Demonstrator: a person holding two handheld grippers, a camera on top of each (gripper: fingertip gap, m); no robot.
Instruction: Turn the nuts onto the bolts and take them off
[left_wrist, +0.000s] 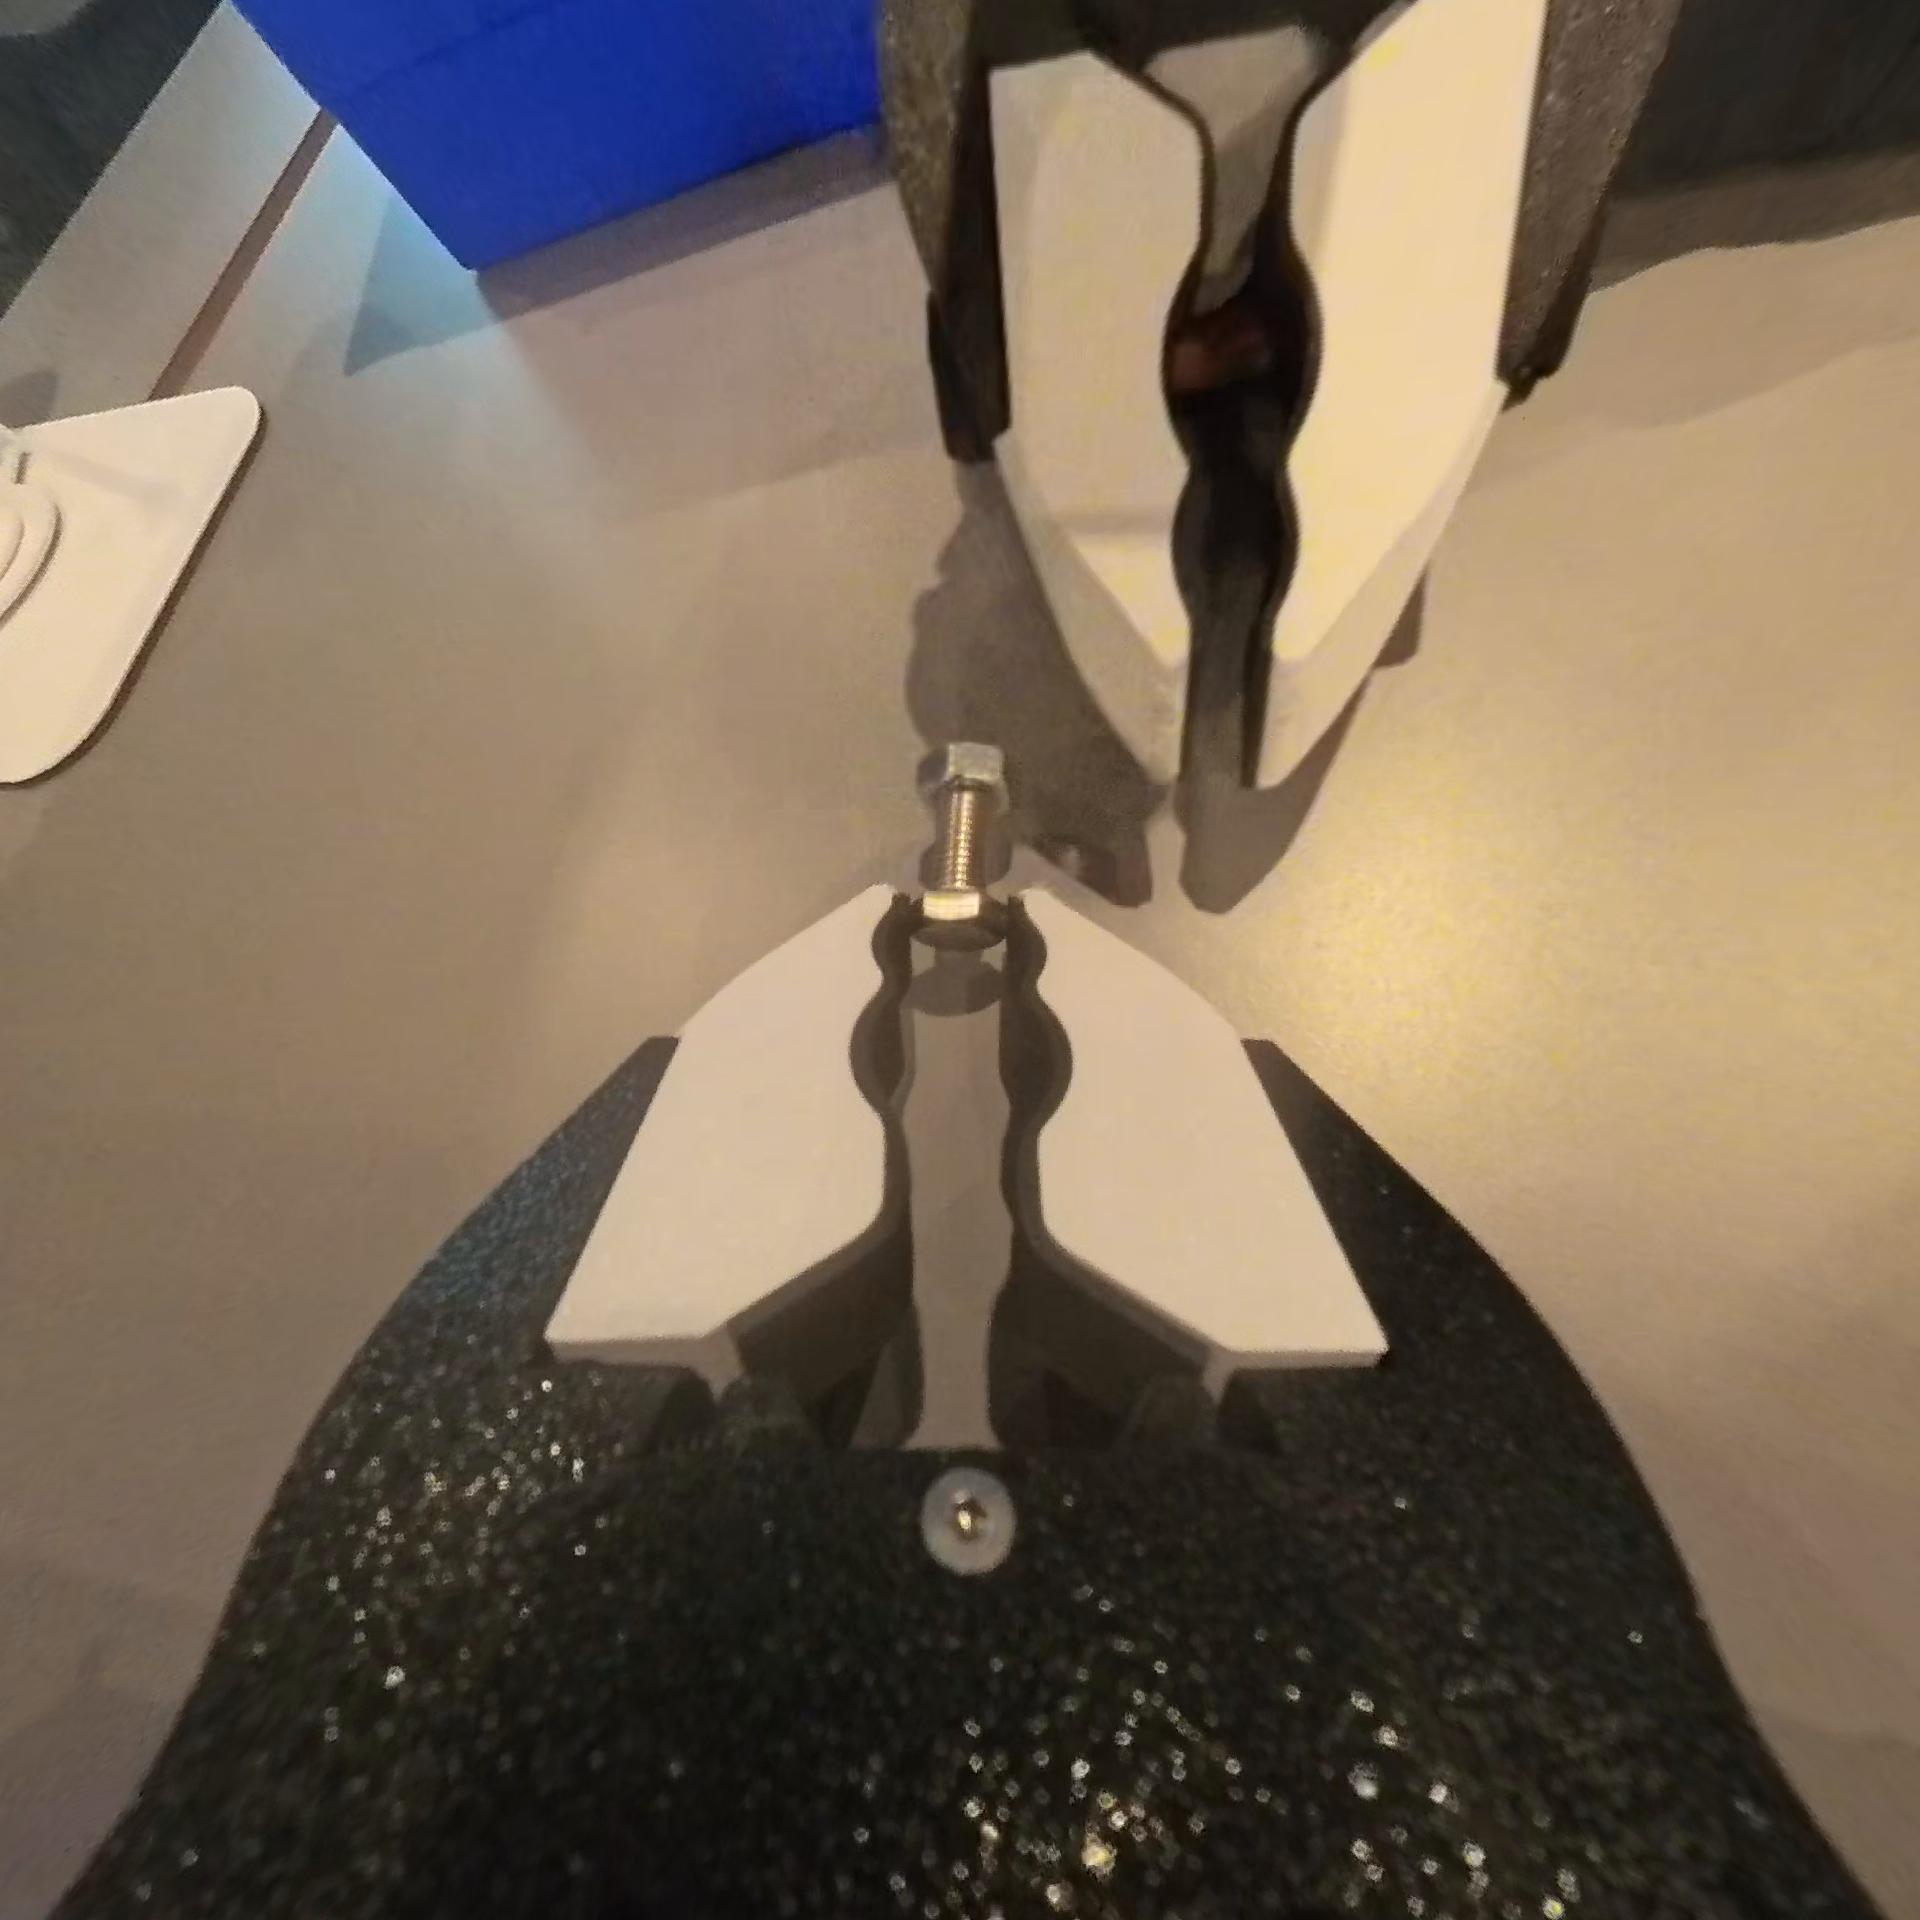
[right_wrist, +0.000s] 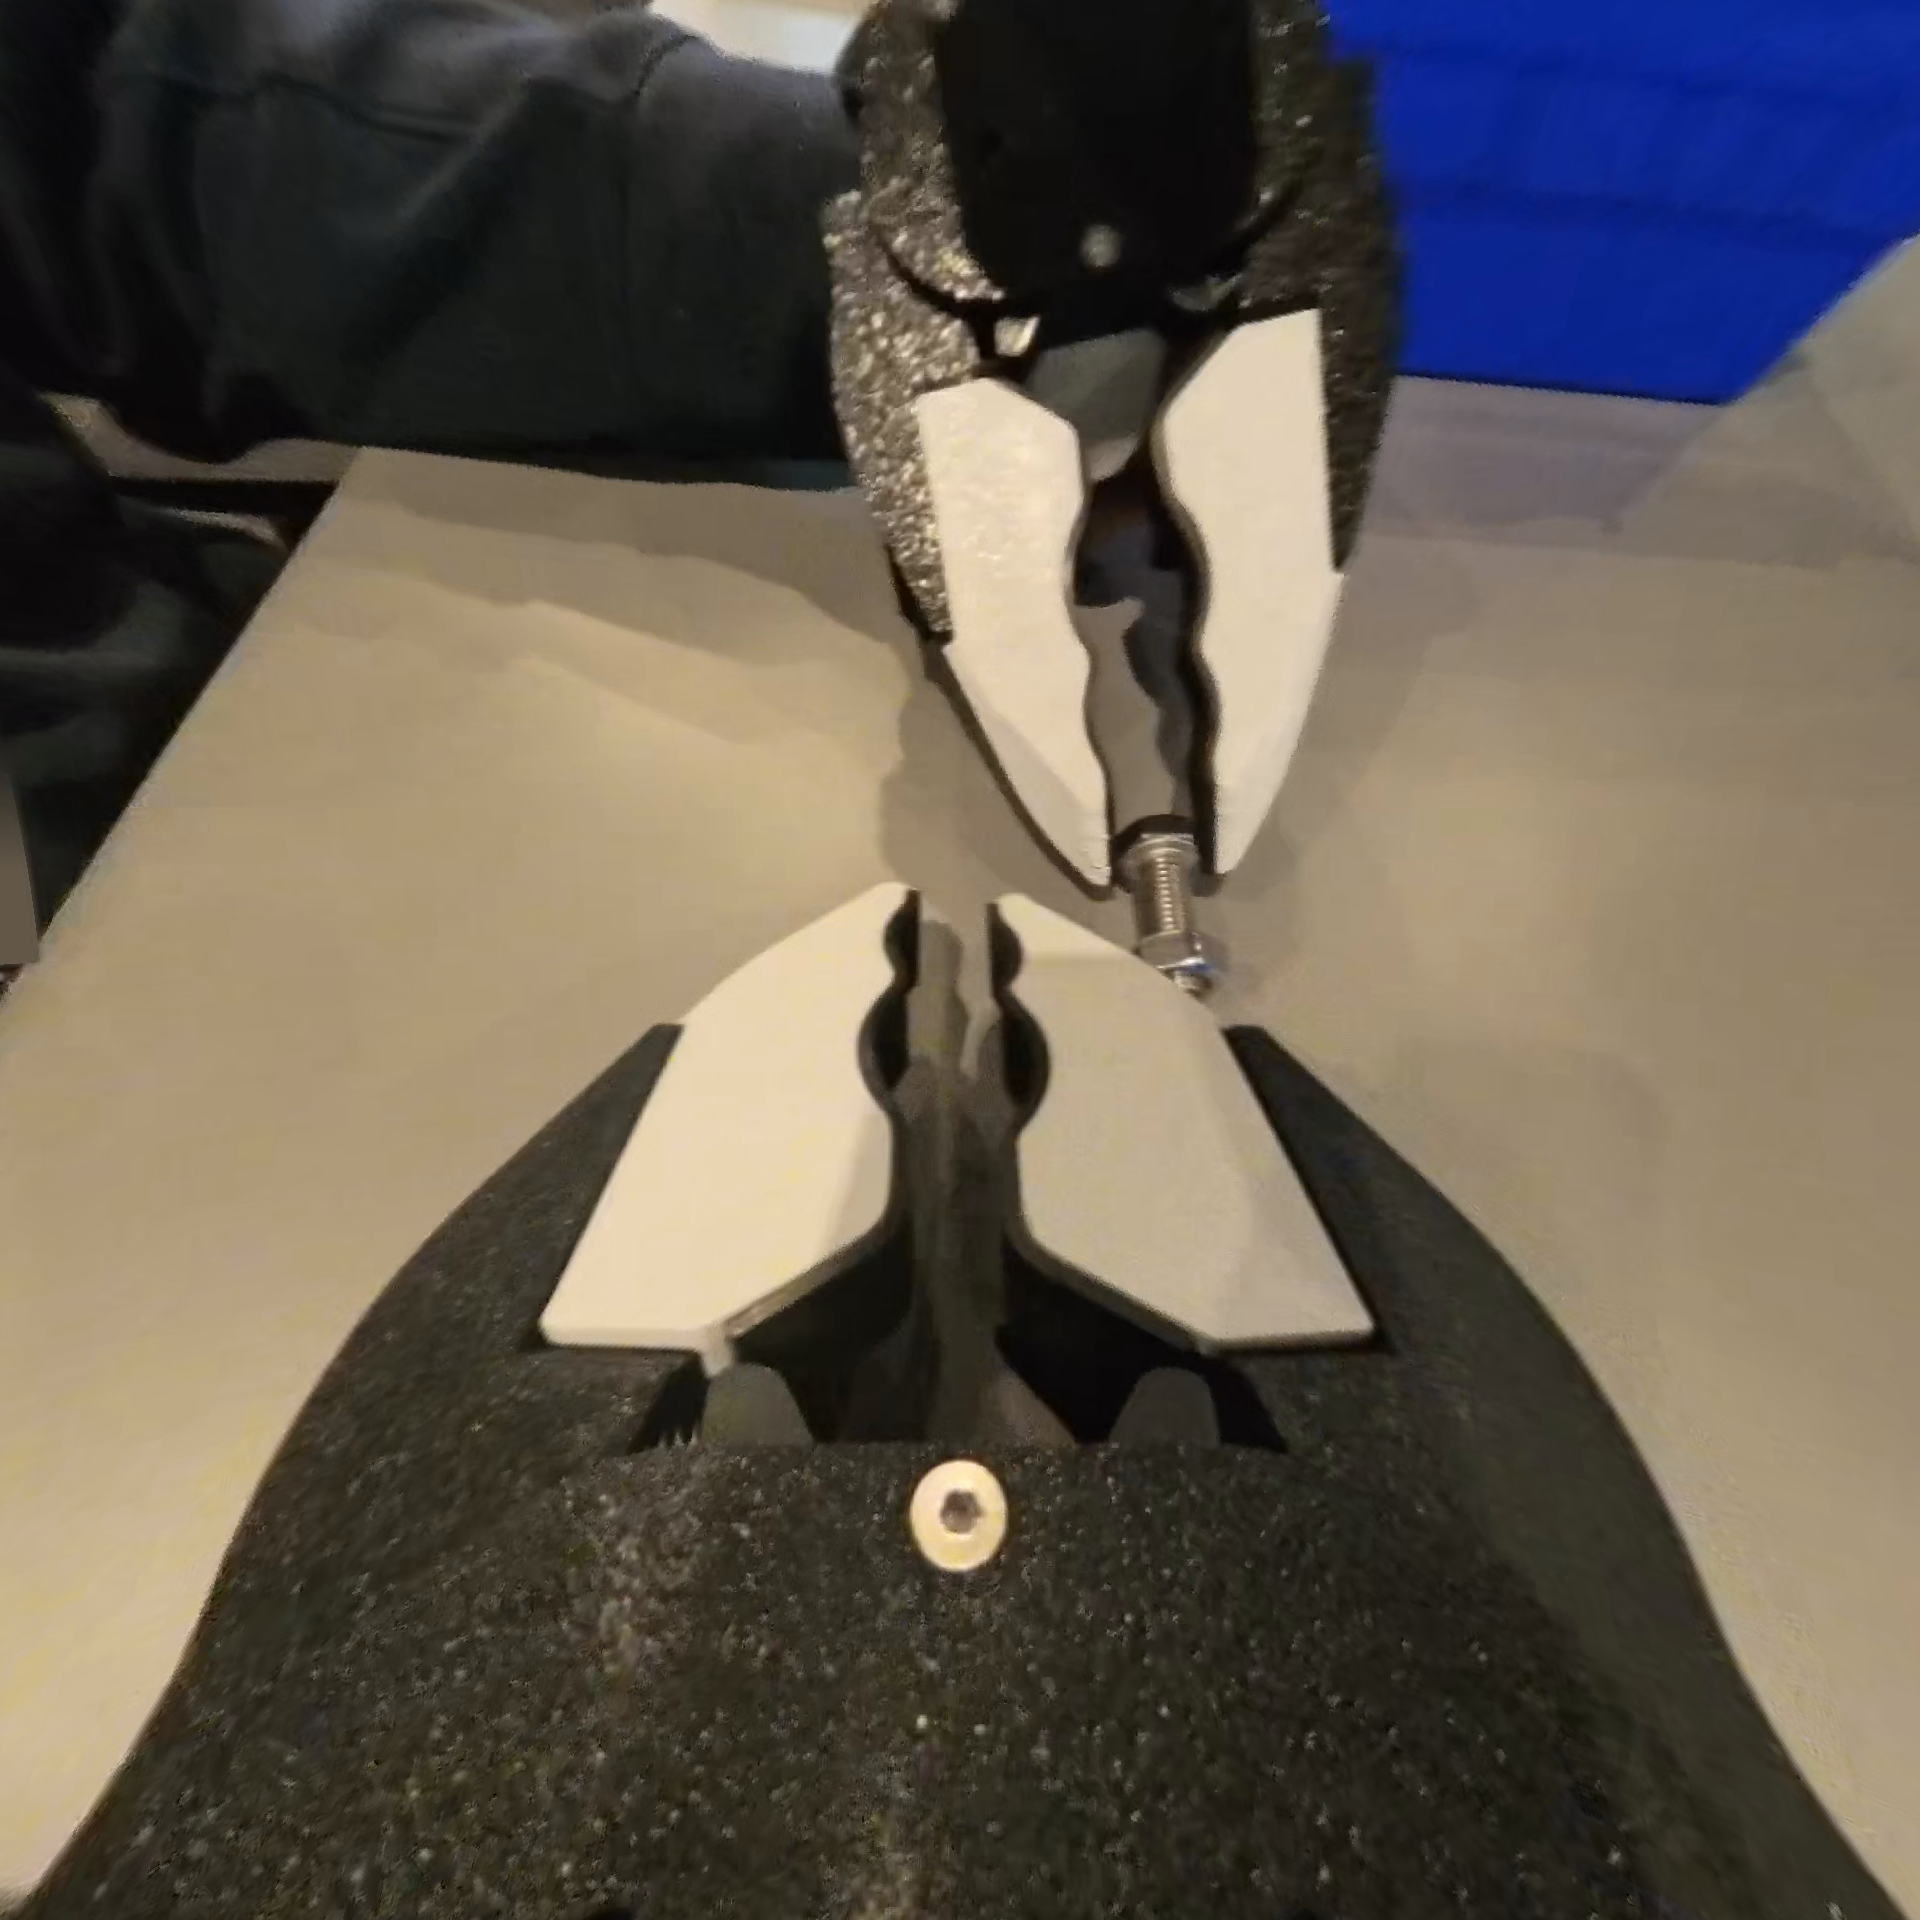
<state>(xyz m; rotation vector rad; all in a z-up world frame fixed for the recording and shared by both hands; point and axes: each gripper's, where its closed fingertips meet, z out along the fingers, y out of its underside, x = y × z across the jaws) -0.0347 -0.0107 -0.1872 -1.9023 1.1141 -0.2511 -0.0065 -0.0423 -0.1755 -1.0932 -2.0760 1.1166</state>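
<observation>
A steel bolt (left_wrist: 958, 831) is held level above the grey table (left_wrist: 416, 883). My left gripper (left_wrist: 961, 906) is shut on one hex end of it. A hex nut (left_wrist: 958, 774) sits on the free far end. The right gripper (left_wrist: 1218, 774) hangs just right of and beyond the nut, apart from it. In the right wrist view my right gripper (right_wrist: 954, 906) is only narrowly open with nothing between its tips. There the left gripper (right_wrist: 1158, 847) holds the bolt (right_wrist: 1155, 899), with the nut (right_wrist: 1179, 961) just right of my right fingertip (right_wrist: 1039, 935).
A blue box (left_wrist: 582, 114) stands at the back of the table and also shows in the right wrist view (right_wrist: 1662, 156). A white flat pad (left_wrist: 114, 582) lies at the left. A person's dark sleeve (right_wrist: 416, 208) lies beyond the table edge (right_wrist: 208, 665). One gripper's finger ends stand about 5 cm off the other's.
</observation>
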